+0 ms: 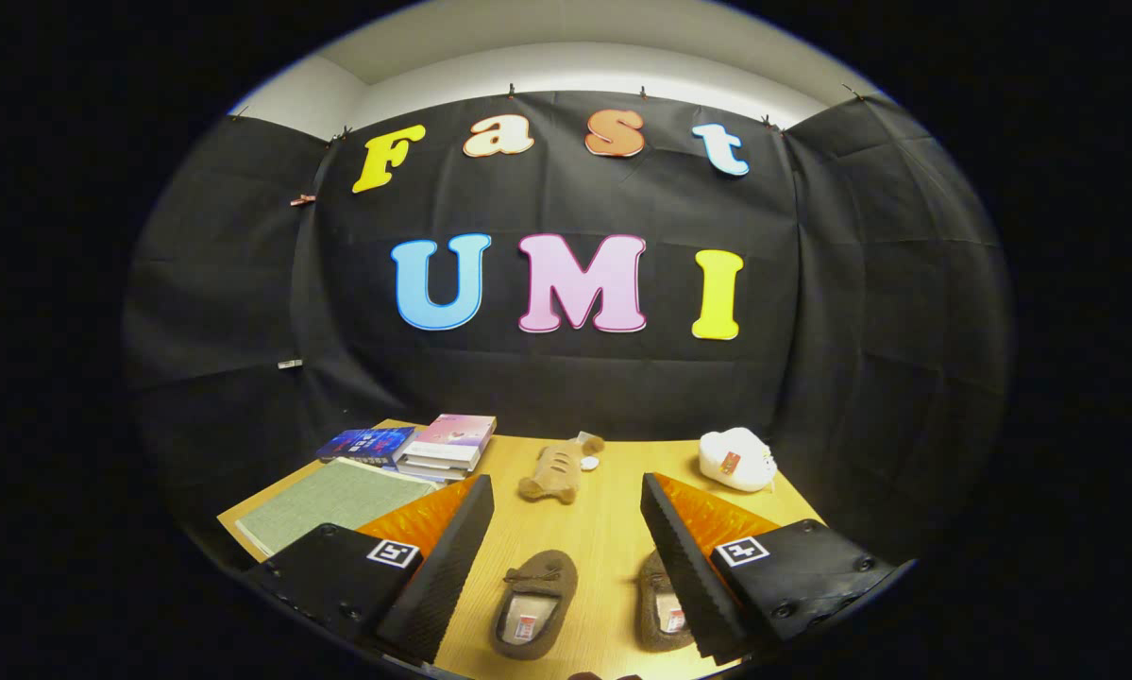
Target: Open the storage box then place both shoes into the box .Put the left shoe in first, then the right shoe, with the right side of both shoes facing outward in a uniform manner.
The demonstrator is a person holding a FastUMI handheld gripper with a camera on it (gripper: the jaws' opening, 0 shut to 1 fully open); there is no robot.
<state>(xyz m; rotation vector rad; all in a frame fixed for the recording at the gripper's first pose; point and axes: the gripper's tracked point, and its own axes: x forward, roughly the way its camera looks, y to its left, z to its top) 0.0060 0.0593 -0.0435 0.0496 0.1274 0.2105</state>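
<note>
Shoes lie nearest on the wooden table [613,529]: one slipper [534,604] between the fingers, the other slipper [662,604] partly behind the right finger; bare wood stretches ahead; the gripper [566,515] hovers with jaws wide apart, touching nothing; beyond sit a plush toy [551,472], a white object [737,459], books [438,442] and a green mat [334,501].

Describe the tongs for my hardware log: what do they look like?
The tongs have two wedge-shaped fingers with ribbed inner faces. Behind each is a translucent orange panel and a black housing with screws, bearing a square black-and-white marker.
</note>
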